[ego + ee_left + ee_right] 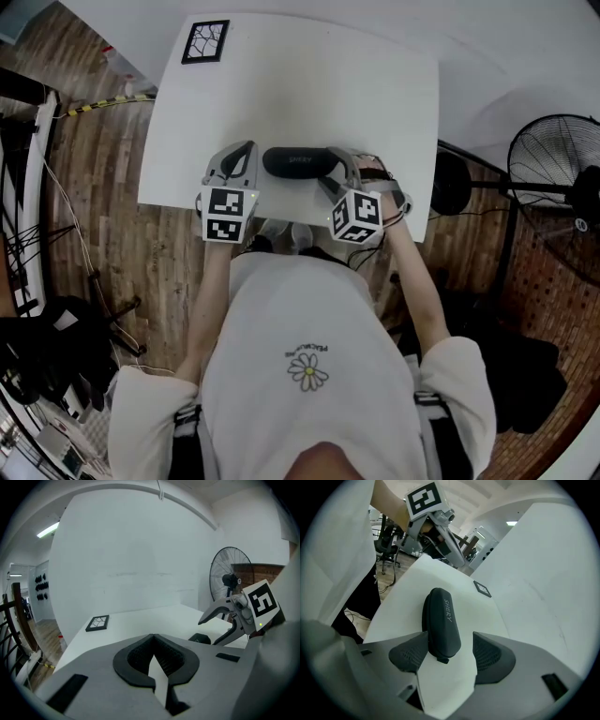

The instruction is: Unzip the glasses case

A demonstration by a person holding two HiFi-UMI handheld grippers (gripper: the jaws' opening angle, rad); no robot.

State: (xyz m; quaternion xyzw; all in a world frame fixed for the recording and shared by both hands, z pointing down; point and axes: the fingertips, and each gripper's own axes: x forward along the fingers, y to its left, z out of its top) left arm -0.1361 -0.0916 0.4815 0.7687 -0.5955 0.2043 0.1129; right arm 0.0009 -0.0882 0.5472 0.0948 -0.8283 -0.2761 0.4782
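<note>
A black zipped glasses case lies lengthwise near the front edge of the white table. In the right gripper view the case points away from me. Its near end, with a small zipper tab, sits between the pads. My right gripper is open and straddles that end without pressing on it. My left gripper is shut with its tips together and nothing in it. It hangs just off the case's left end. From the left gripper view I see the right gripper over the case.
A black-framed marker tile lies at the table's far left corner. A standing fan is on the wooden floor to the right. The table's front edge runs right under both grippers, close to the person's body.
</note>
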